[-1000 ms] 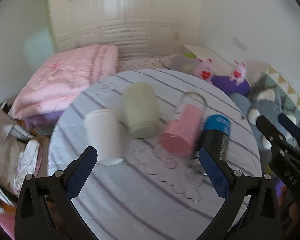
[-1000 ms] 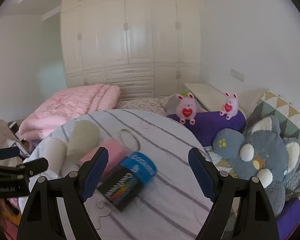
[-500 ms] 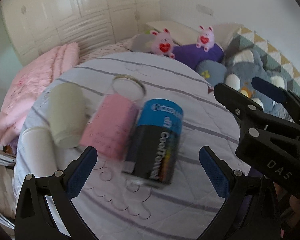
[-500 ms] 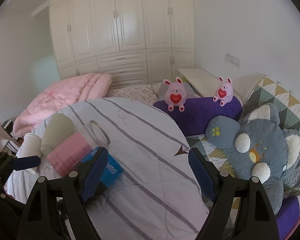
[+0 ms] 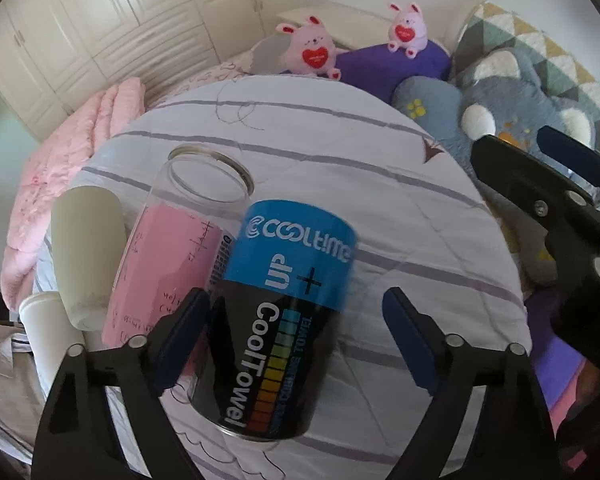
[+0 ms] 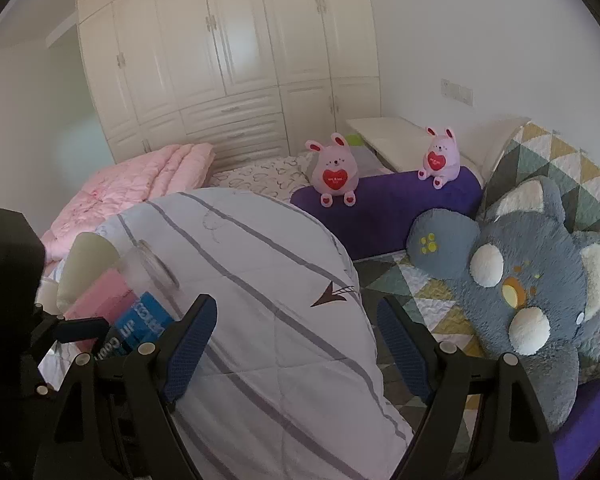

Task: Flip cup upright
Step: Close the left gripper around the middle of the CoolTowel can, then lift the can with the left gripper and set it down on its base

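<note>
A blue-and-black CoolTowel cup (image 5: 284, 316) lies on its side on the round striped table (image 5: 380, 184); it also shows in the right wrist view (image 6: 140, 328). My left gripper (image 5: 296, 336) is open, its fingers on either side of this cup, close but apart from it. A clear cup with a pink label (image 5: 172, 256), a grey-green cup (image 5: 86, 252) and a white cup (image 5: 40, 320) lie to its left. My right gripper (image 6: 292, 344) is open and empty, at the table's right edge; it shows in the left wrist view (image 5: 548, 200).
A grey plush cushion (image 6: 540, 280) and a purple pillow (image 6: 380, 208) with two pink bunny toys lie right of the table. A pink quilt (image 6: 140, 188) lies behind it, with white wardrobes at the back.
My left gripper has swung right and moved in, so the CoolTowel cup now lies between its open fingers. My right gripper has drifted right, off the cups.
</note>
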Motion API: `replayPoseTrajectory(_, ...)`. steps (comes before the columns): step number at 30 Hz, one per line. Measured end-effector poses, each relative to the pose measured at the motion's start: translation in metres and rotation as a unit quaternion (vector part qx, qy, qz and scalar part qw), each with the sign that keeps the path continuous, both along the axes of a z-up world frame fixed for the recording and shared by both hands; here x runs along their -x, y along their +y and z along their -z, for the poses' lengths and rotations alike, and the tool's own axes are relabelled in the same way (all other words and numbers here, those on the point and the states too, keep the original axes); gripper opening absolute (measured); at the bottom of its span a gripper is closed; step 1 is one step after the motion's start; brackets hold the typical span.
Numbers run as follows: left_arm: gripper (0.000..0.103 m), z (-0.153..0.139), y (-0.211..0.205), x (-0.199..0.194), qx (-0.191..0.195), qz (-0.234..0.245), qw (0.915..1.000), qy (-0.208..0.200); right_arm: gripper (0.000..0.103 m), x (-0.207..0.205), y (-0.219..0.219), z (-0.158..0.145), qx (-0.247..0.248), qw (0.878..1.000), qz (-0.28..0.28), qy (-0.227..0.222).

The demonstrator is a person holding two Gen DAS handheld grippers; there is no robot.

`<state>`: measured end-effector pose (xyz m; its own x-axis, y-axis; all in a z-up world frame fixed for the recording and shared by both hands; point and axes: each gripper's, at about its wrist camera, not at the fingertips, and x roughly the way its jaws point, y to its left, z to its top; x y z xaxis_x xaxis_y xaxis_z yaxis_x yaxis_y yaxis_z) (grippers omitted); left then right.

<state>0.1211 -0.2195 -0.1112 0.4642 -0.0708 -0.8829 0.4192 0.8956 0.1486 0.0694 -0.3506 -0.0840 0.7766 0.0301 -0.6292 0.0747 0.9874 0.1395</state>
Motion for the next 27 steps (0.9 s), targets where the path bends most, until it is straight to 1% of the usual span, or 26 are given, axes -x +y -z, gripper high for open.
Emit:
replayPoseTrajectory(2,0.084,0.002,-0.001,-0.002,-0.002,-0.002,1.0000,0.003,0.083,-0.003,-0.002,0.003,-0.003,1.000,-0.002,0.002)
replayPoseTrajectory(5,0.084,0.012,-0.006,-0.007,-0.028,0.004,0.9996,0.010,0.083,-0.008,-0.003,0.008,-0.009,1.000,-0.005,0.011)
replayPoseTrajectory(7,0.084,0.018,-0.005,-0.011,-0.032,0.002,0.9992,0.023,0.083,-0.009,-0.003,0.011,-0.012,1.000,-0.008,0.012)
replayPoseTrajectory(9,0.079,0.022,-0.003,-0.015,-0.028,-0.006,0.9991,0.033,0.083,-0.010,-0.003,0.011,-0.012,1.000,-0.009,0.011)
replayPoseTrajectory(10,0.074,0.024,-0.002,-0.017,-0.027,-0.009,0.9989,0.038,0.083,-0.010,-0.003,0.011,-0.012,1.000,-0.010,0.011)
replayPoseTrajectory(18,0.073,0.013,0.011,-0.013,0.035,-0.017,0.9975,0.059,0.083,-0.008,-0.004,0.010,-0.015,1.000,-0.005,0.012)
replayPoseTrajectory(21,0.073,-0.002,0.018,-0.005,0.063,-0.019,0.9966,0.049,0.083,-0.005,0.001,0.003,-0.013,1.000,-0.008,0.003)
replayPoseTrajectory(24,0.073,-0.017,0.026,0.004,0.077,-0.020,0.9962,0.036,0.083,0.000,0.007,-0.005,-0.010,1.000,-0.015,-0.006)
replayPoseTrajectory(27,0.073,-0.030,0.039,0.014,0.096,-0.025,0.9944,0.036,0.083,0.005,0.016,-0.015,-0.007,1.000,-0.023,-0.016)
